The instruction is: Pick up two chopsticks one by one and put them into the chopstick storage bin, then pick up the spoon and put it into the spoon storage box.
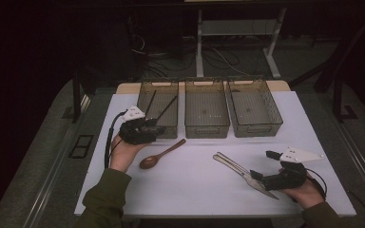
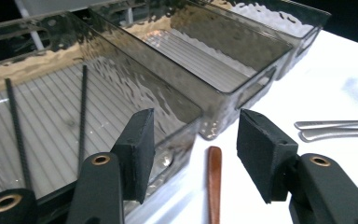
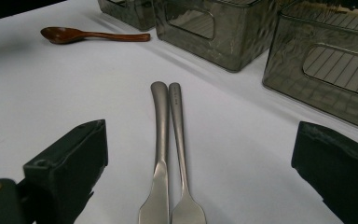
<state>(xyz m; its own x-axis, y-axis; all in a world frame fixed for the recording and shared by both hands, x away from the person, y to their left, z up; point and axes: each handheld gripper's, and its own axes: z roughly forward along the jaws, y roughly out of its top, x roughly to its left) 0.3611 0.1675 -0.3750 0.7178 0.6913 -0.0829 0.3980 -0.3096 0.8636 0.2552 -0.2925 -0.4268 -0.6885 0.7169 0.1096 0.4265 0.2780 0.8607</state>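
Two black chopsticks lie in the left grey bin. My left gripper hovers at that bin's front wall, open, with nothing between its pads. Just below it on the white table lies a wooden spoon. A metal knife and fork lie side by side at the front right; their handles also appear in the left gripper view. My right gripper stands wide open on either side of that pair, pads apart from it.
The middle bin and the right bin stand in a row beside the left one at the table's back. The white table ends close behind my hands.
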